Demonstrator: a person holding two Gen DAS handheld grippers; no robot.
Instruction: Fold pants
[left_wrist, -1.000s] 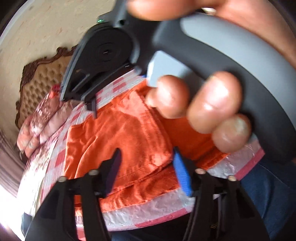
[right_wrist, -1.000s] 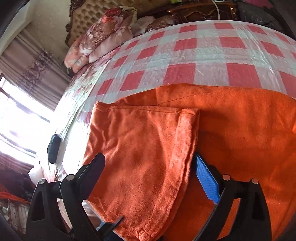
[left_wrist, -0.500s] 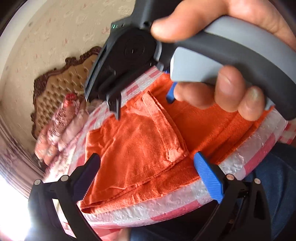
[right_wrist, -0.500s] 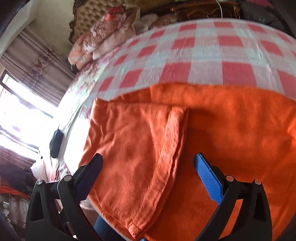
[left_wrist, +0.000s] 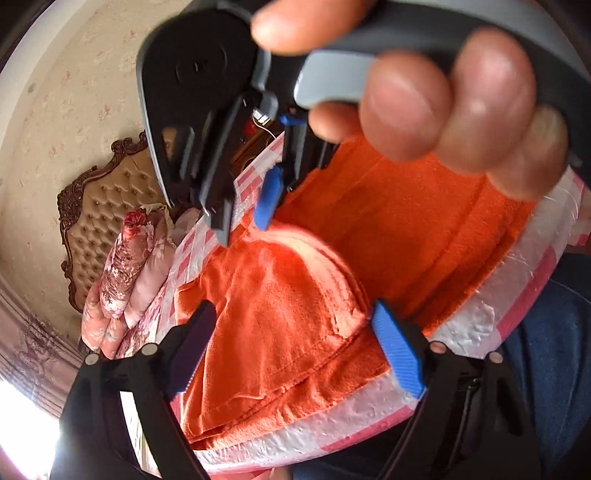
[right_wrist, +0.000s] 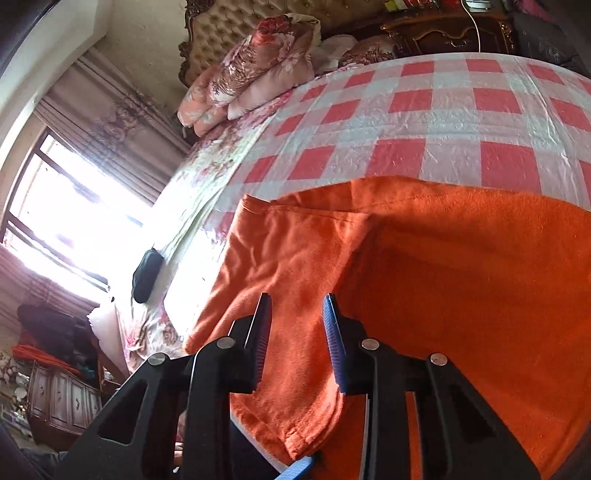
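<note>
The orange pants lie on a red-and-white checked bed cover, with one part folded over as a flap. They also show in the left wrist view. My right gripper has its jaws drawn in around the flap's edge, and the flap is raised off the layer below. A narrow gap with cloth in it remains between the pads. My left gripper is open and hovers over the flap's near corner, holding nothing. In the left wrist view the right gripper and the hand on it fill the top.
Floral pillows and a tufted headboard are at the bed's far end. A dark small object lies at the bed's left edge by a bright window. A wooden nightstand stands behind. Blue-jeaned legs are at the near edge.
My right gripper's jaws have closed from wide open to a narrow gap on the flap's edge, and the flap has lifted. My left gripper has stayed open over the pants.
</note>
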